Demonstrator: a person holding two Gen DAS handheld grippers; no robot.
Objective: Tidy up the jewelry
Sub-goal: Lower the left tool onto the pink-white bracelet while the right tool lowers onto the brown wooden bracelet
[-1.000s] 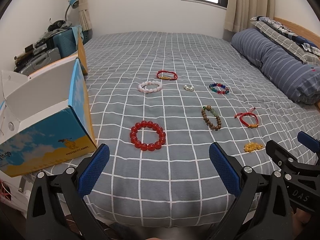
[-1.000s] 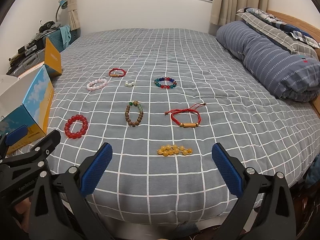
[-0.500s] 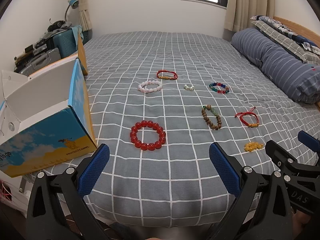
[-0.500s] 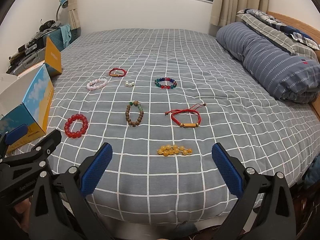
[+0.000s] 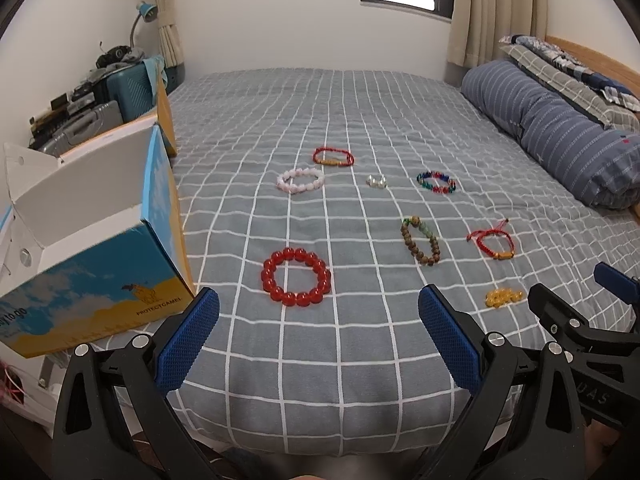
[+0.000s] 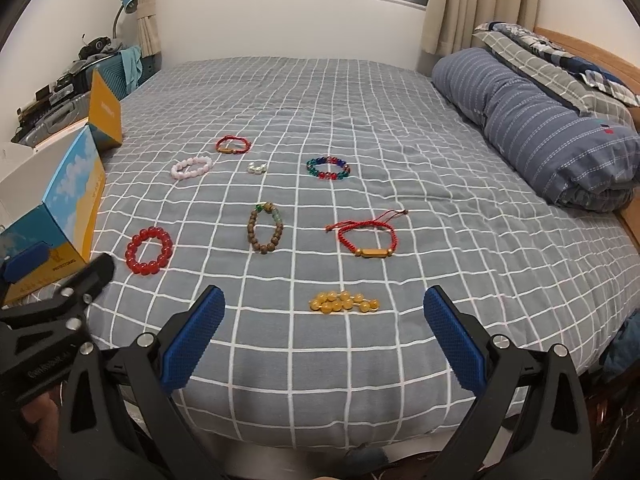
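Note:
Several bracelets lie spread on the grey checked bed cover. A big red bead bracelet (image 5: 297, 277) (image 6: 149, 251) sits nearest the left, a brown wooden one (image 5: 421, 241) (image 6: 265, 228) in the middle, a red cord one (image 6: 367, 236) (image 5: 493, 241) to the right, and a heap of yellow beads (image 6: 343, 301) (image 5: 503, 297) at the front. Farther back lie a pink (image 5: 301, 180), a red-and-gold (image 5: 333, 157), a multicolour (image 6: 328, 168) bracelet and a small clear piece (image 5: 376, 181). My left gripper (image 5: 319, 340) hangs open short of the red beads. My right gripper (image 6: 324, 340) hangs open short of the yellow beads. Both are empty.
An open blue-and-yellow cardboard box (image 5: 96, 264) (image 6: 60, 208) stands at the bed's left edge. A rolled striped duvet (image 6: 544, 136) and pillows lie along the right side. Suitcases and clutter (image 5: 100, 100) stand by the left wall. The bed's front edge runs just under both grippers.
Almost nothing differs; both views shift very slightly. The grippers stay open and the bracelets have not moved.

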